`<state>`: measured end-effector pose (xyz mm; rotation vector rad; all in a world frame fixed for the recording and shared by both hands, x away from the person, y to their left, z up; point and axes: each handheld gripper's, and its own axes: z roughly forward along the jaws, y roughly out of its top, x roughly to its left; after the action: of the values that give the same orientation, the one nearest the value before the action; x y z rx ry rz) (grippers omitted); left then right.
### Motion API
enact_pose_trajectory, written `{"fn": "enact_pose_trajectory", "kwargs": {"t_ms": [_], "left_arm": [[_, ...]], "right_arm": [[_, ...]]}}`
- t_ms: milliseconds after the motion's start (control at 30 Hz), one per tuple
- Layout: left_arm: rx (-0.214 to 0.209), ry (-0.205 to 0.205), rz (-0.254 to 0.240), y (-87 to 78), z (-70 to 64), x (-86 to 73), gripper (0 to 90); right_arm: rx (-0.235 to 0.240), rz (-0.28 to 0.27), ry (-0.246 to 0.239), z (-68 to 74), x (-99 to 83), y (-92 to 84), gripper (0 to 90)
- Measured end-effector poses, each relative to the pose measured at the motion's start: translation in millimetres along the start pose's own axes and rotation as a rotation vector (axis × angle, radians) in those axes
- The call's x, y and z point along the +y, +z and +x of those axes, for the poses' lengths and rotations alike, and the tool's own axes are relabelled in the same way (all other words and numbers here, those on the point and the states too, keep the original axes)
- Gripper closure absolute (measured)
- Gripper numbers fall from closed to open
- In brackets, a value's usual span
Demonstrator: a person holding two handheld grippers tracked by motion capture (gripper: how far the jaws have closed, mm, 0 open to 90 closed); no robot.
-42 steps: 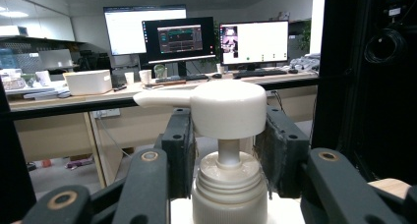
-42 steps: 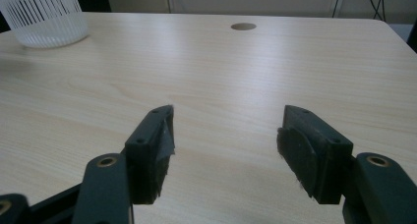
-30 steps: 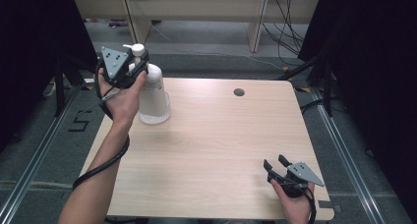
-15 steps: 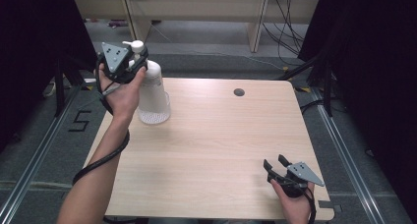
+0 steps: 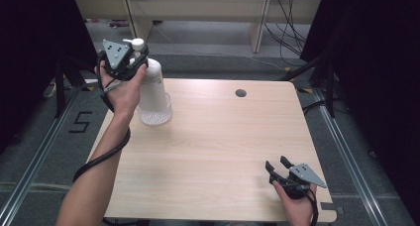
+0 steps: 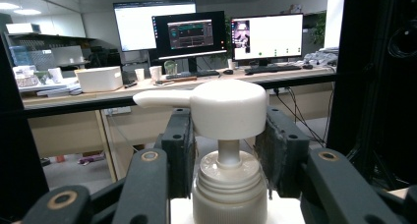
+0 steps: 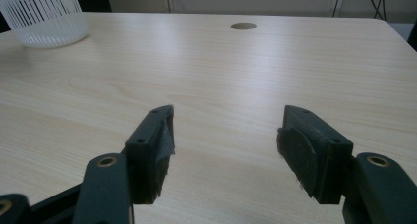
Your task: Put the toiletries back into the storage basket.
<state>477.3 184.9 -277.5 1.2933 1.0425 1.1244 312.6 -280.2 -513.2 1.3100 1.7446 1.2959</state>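
The table (image 5: 213, 151) is evenly lit from overhead in the high view; the surroundings are left near black. Soft shadow is cast beside the white bottle (image 5: 153, 94). Mild overall softness is noted. In the left gripper view, glare is given off by the monitors (image 6: 265, 35). In the right gripper view the near jaws are blurred.

Left forearm (image 5: 94, 181) stretched forward and up, wrist raised; left gripper (image 5: 130, 62) held high at far left, jaws half-spread, pads flanking a pump neck, contact not discernible; right hand (image 5: 296, 206) low at near right edge; right gripper (image 7: 223, 140) pointing forward, jaws wide apart, nothing between.
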Motion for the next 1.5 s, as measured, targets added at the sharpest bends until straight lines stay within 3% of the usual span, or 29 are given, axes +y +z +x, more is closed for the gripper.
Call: {"fn": "enact_pose_trajectory", "kwargs": {"t_ms": [200,367,933,1033,1100,1500], "left_arm": [[0.004,0.003,-0.002,4.5,2.6,1.4,59.6],[0.010,0.003,-0.002,8.5,4.4,2.9,59.5],[0.019,0.008,0.001,22.6,9.9,3.2,59.5],[0.021,0.011,0.006,24.9,10.6,2.5,59.5],[0.023,0.014,0.008,27.6,11.7,1.2,59.5],[0.022,0.010,0.021,35.2,14.7,-4.0,59.5]], "right_arm": [[-0.007,-0.001,-0.018,-1.1,0.3,-0.5,38.3],[0.001,0.005,0.009,0.3,0.1,-0.6,38.3],[0.000,0.001,0.008,0.3,0.1,-0.3,38.3],[-0.012,-0.006,-0.028,-1.9,0.6,-0.6,38.3],[0.000,0.001,0.004,0.0,0.1,-0.3,38.3],[-0.010,-0.003,-0.024,-1.5,0.5,-0.6,38.3]]}}
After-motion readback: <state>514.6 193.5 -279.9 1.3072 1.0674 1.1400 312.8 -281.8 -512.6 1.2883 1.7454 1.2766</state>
